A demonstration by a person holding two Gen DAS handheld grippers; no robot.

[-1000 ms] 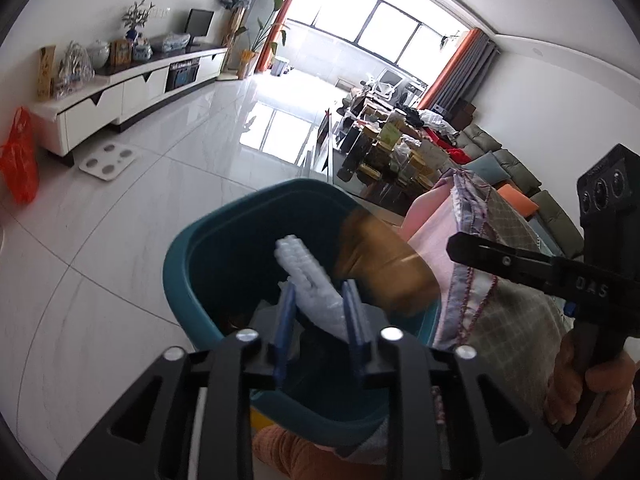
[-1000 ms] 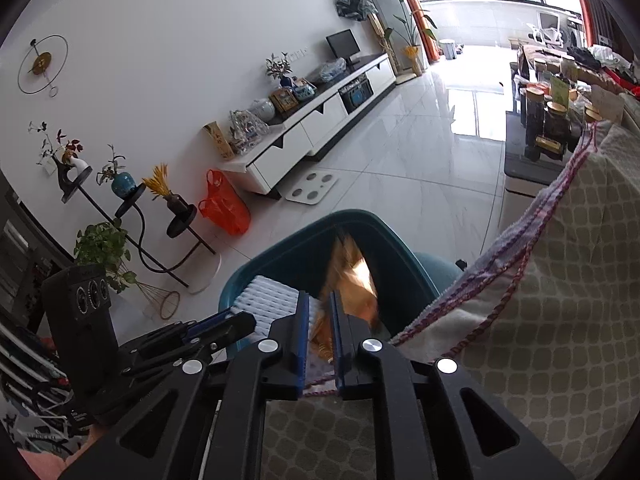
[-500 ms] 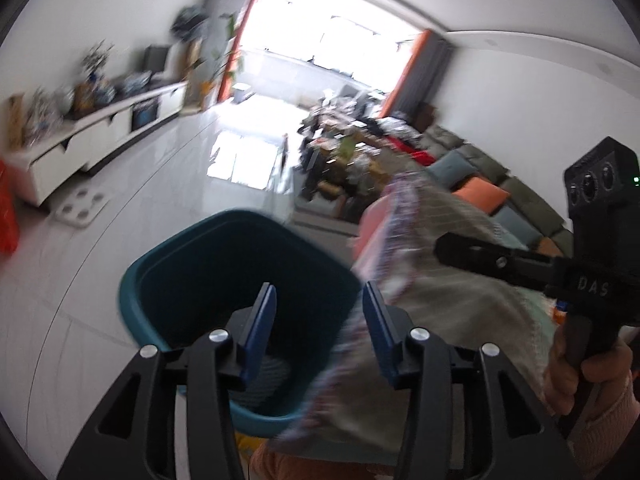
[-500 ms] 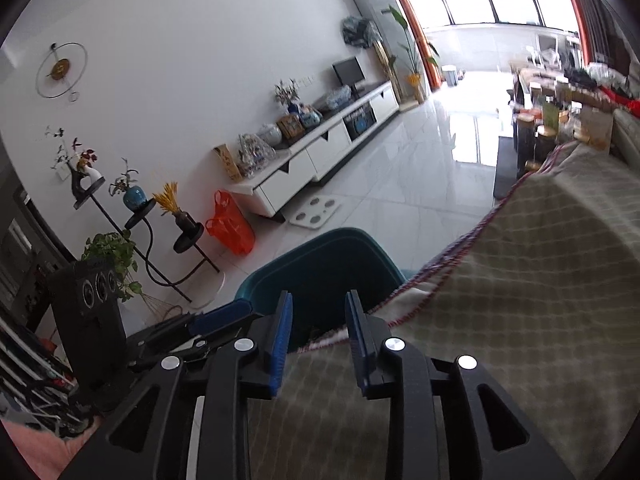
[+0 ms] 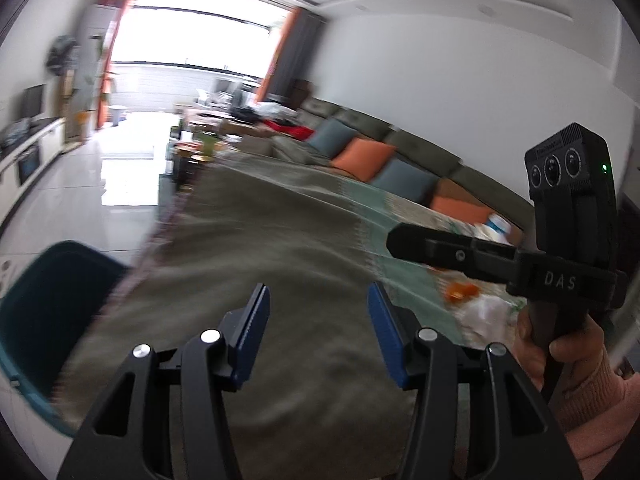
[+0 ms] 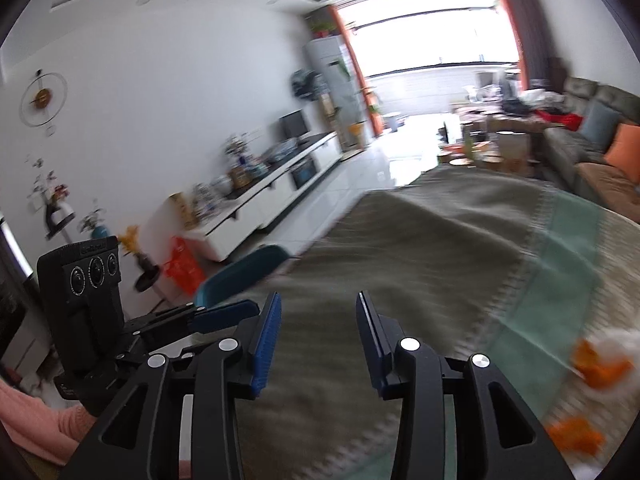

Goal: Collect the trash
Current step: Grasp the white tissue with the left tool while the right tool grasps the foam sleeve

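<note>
Hovering empty over the cloth-covered tabletop (image 5: 280, 240), the left gripper (image 5: 316, 320) and right gripper (image 6: 318, 324) both show spread fingers — orange scraps (image 6: 600, 364) wait lower right, teal bin (image 5: 44, 312) lower left; next, judging by this, a reach rightward.

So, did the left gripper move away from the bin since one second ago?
Yes. The left gripper, open now, swung right: the teal bin that filled the view's centre sits at the left edge, and the tablecloth lies ahead.
</note>
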